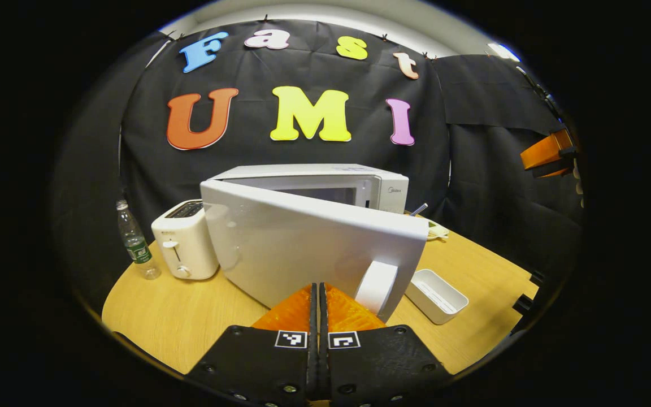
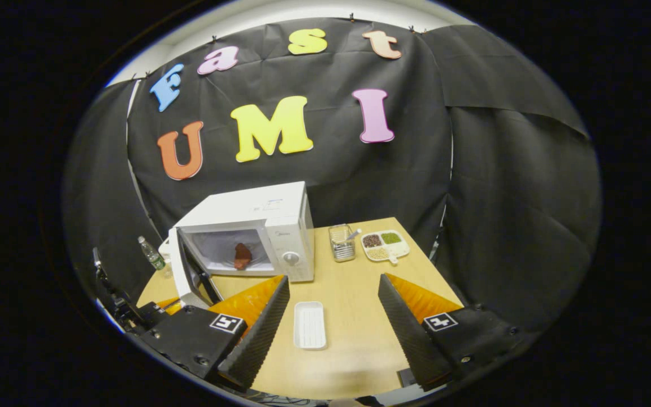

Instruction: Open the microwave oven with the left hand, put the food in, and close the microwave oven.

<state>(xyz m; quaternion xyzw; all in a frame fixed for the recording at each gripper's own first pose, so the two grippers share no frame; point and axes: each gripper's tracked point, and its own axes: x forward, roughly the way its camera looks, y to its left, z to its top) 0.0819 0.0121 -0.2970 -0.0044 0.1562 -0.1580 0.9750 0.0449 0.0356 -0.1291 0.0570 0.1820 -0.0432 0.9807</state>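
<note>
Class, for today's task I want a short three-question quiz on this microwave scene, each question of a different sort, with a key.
1. True or false: the white microwave oven has its door open.
2. What lies inside it? A) dark red piece of food B) a clear plastic bottle C) nothing
3. Fill in: the right gripper, above the white rectangular tray, is ____.

Key: 1 true; 2 A; 3 open.

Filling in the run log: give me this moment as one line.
stage: closing | microwave door ajar | food inside | left gripper shut, at door | right gripper open, empty | white tray empty
</note>
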